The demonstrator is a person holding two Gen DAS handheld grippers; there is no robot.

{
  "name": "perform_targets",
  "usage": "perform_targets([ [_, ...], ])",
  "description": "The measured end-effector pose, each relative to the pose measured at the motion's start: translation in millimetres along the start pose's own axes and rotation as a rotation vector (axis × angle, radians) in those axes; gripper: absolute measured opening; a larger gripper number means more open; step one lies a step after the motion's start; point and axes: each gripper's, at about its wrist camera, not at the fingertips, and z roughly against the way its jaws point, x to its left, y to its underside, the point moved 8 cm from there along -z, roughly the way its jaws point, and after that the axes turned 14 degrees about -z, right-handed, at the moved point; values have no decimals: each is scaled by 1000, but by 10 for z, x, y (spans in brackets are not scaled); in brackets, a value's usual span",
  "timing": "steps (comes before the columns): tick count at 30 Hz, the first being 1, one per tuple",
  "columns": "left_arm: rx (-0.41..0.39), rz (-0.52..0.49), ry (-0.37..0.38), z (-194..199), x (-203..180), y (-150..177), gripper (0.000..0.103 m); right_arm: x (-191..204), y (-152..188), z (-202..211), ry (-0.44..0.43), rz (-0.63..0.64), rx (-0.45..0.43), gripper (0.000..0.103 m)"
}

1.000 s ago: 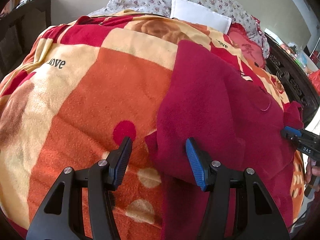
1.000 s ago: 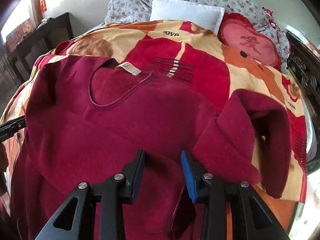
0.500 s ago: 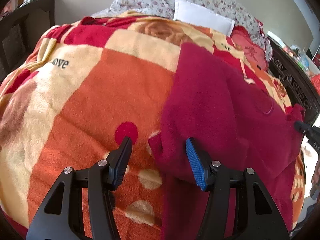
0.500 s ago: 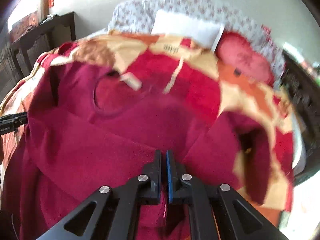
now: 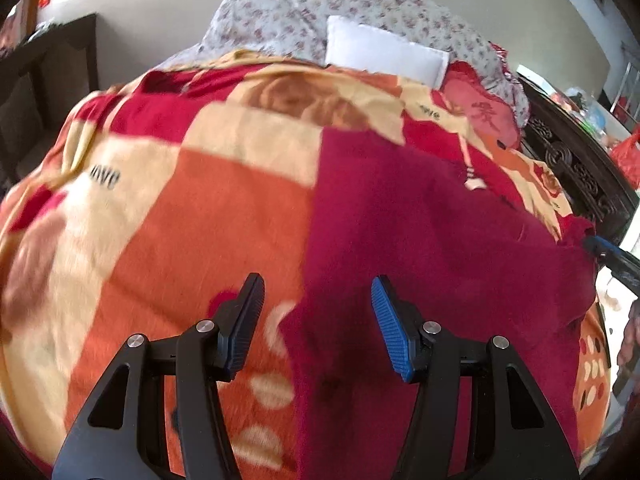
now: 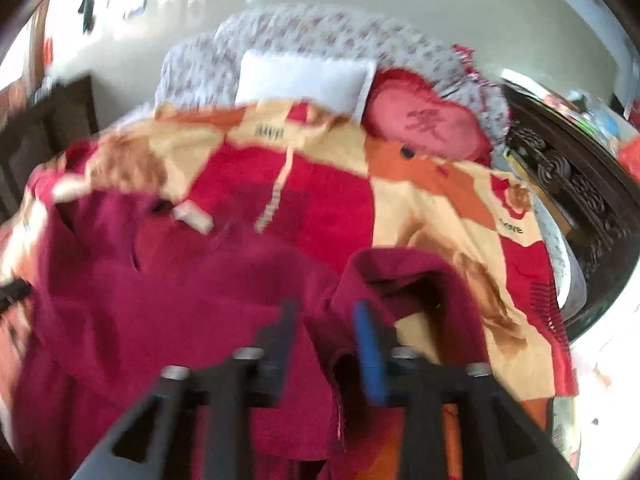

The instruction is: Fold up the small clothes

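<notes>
Currently, a dark red sweater [image 5: 420, 216] lies spread on a bed covered by a fleece blanket [image 5: 192, 208] in orange, cream and red blocks. Printed on a cream block at the blanket's left side is black lettering that reads "love" [image 5: 105, 176]; the same word [image 6: 510, 227] recurs near the right edge in the right wrist view, and a third print [image 6: 269, 133] near the pillows is too blurred to read. A cream tag [image 6: 193, 217] sits at the sweater's neckline; no text can be made out on it. At the head of the bed lie a white pillow [image 5: 384, 54], floral bedding [image 5: 280, 20] and a red cushion [image 6: 424, 124] bearing an embroidered character.

The left gripper [image 5: 317, 312] hovers over the sweater's left edge, its jaws standing moderately wide with nothing pressed between them. The right gripper [image 6: 324, 336] is motion-blurred; its jaws have just been opening, and sweater fabric lies in the gap, though I cannot tell whether the pads touch it. A folded-over sleeve [image 6: 416, 280] lies just beyond the right gripper. A dark carved bed frame [image 5: 576, 168] runs along the right side.
</notes>
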Motion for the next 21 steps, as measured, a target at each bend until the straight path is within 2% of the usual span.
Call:
perform_targets([
  [2,-14,-12,9,-70,-59,-116,56,139,54,49,-108,-44,27,41],
  [4,-24,-37,-1,-173,-106,-214,56,265,173,-8,-159,-37,78,41],
  [6,-16,-49,-30,-334,-103,-287,56,374,326,-158,-138,12,113,41],
  [9,47,-44,-86,-629,5,-301,56,328,386,-351,-80,20,110,39],
  [11,68,-13,-60,-729,59,-275,60,211,379,-463,-52,-17,103,33],
  [13,65,17,-60,-751,120,-260,70,133,382,-550,-80,-66,122,33],
  [21,53,46,-17,-437,72,-143,70,102,400,-128,-110,-67,118,35],
])
